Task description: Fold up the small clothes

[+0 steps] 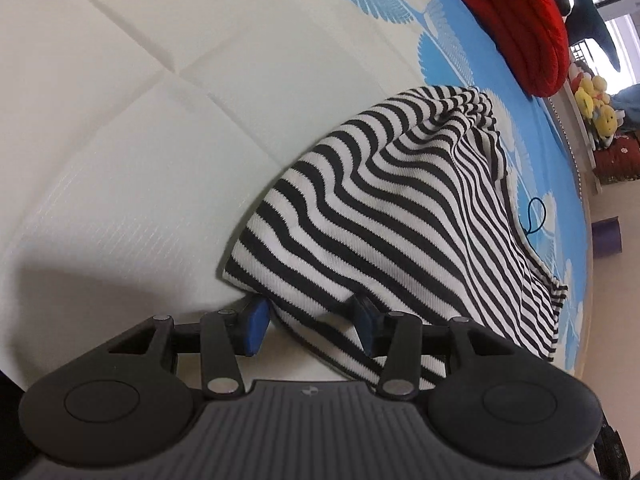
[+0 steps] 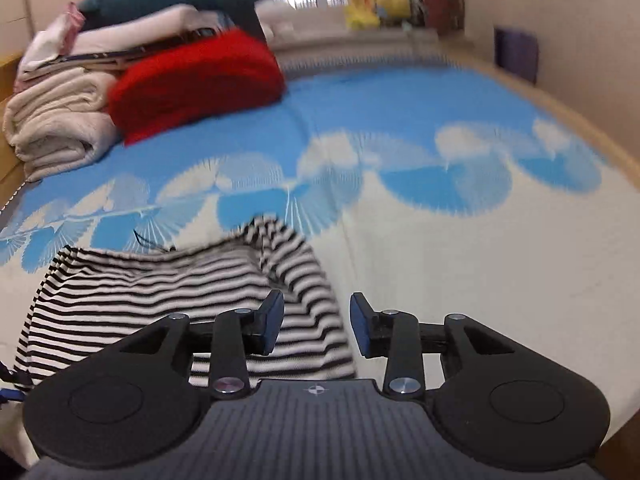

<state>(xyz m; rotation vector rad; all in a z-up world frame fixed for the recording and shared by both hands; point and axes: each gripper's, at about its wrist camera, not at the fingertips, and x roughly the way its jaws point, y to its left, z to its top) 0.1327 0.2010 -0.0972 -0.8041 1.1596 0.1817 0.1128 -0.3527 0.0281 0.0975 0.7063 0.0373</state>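
Left wrist view: your left gripper [image 1: 310,326] spread around the near hem of the striped garment [image 1: 392,208] on the bed [image 1: 100,120]; soft, limp knit, pinch corners; right gripper [image 2: 316,330] spread, empty.

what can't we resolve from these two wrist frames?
- Left wrist: whether the left gripper pinches the striped garment; cloth drapes over the fingertips, which stand apart.
- Left wrist: the garment's near hem, hidden behind the gripper body.
- Right wrist: the whole view is motion-blurred; the folded pile beside the red knit can't be itemised.
- Right wrist: the right gripper is open; the garment's left part is cut off by the lens edge.
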